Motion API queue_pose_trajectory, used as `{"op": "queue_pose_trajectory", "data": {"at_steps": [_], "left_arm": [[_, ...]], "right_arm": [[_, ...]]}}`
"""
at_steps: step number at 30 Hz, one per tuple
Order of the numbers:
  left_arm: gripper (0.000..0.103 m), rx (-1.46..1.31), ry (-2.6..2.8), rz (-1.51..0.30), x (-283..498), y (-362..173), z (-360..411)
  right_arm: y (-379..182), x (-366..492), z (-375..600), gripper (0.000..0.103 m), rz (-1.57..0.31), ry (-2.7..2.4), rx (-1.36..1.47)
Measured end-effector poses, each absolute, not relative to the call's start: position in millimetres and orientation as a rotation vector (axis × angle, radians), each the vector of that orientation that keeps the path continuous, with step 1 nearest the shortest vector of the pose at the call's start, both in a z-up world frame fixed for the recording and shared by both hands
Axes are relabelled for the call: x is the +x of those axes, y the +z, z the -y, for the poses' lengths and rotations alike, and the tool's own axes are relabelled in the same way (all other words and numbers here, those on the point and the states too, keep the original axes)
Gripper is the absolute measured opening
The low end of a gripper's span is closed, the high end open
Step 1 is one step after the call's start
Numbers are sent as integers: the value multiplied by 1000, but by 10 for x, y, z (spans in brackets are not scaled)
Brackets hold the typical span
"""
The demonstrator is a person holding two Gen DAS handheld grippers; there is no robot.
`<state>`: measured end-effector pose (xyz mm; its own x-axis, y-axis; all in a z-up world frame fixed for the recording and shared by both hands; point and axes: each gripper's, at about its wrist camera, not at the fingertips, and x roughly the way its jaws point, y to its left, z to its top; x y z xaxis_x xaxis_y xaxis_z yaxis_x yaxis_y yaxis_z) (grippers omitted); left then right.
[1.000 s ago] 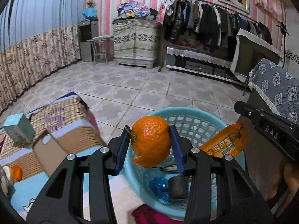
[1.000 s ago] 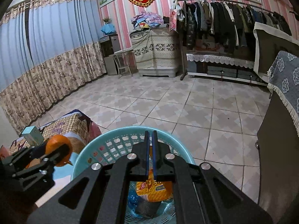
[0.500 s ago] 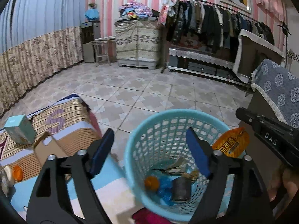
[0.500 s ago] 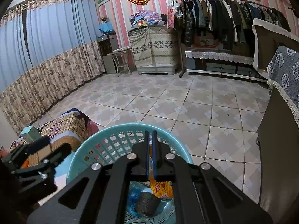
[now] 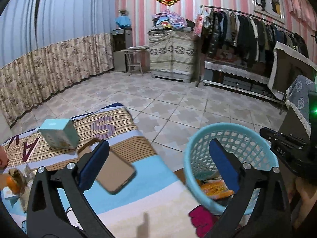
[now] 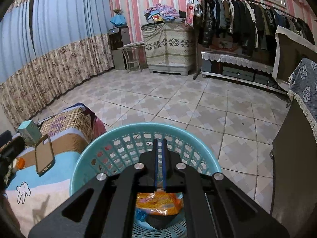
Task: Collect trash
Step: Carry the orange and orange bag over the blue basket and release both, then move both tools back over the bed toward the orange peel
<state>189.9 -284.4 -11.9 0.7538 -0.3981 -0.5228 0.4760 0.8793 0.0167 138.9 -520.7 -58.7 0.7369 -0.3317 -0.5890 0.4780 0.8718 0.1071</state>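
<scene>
Spreading empty, our left gripper [image 5: 158, 158] opens wide above the bed; our right gripper [image 6: 159, 158], pinched narrow on nothing, hovers over the round turquoise plastic basket [image 6: 103, 144] holding an orange snack wrapper [image 6: 158, 202]. We should approach remaining trash low.

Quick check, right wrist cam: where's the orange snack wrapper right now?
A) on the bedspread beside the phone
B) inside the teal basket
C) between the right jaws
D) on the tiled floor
B: the orange snack wrapper lies down inside the teal basket, below the right gripper, whose jaws are shut with nothing between them.
</scene>
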Motion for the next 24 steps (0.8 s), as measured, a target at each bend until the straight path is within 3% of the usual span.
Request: {"op": "queue_pose_trajectory", "data": {"at_steps": [4,6,7,8,12,14,20,24], "left_arm": [[97,142,-444,-539,1900,-117,2666],[97,137,-422,-536,1892,-121,2552],[97,134,-409,-537,1893,-118,2484],[97,135,-395,-540,1898,-119,2421],[97,145,-313,-544,1925,-150,2144],[97,143,-268,-550,1948,-176,1948],[97,42,-183,-582,2081,-206,1269],[97,60,-123,-585,2169,-229,947]], "right_arm": [[-635,1410,5238,5,-621,-477,271],[-660,1422,5248,28,-629,-480,279],[-664,1419,5232,58,-623,-487,278],[-661,1413,5209,68,-613,-492,271],[-639,1496,5094,71,-624,-484,245],[-610,1531,5001,82,-613,-473,231],[-501,1726,4582,95,-602,-403,173],[-410,1849,4213,97,-589,-324,169]]}}
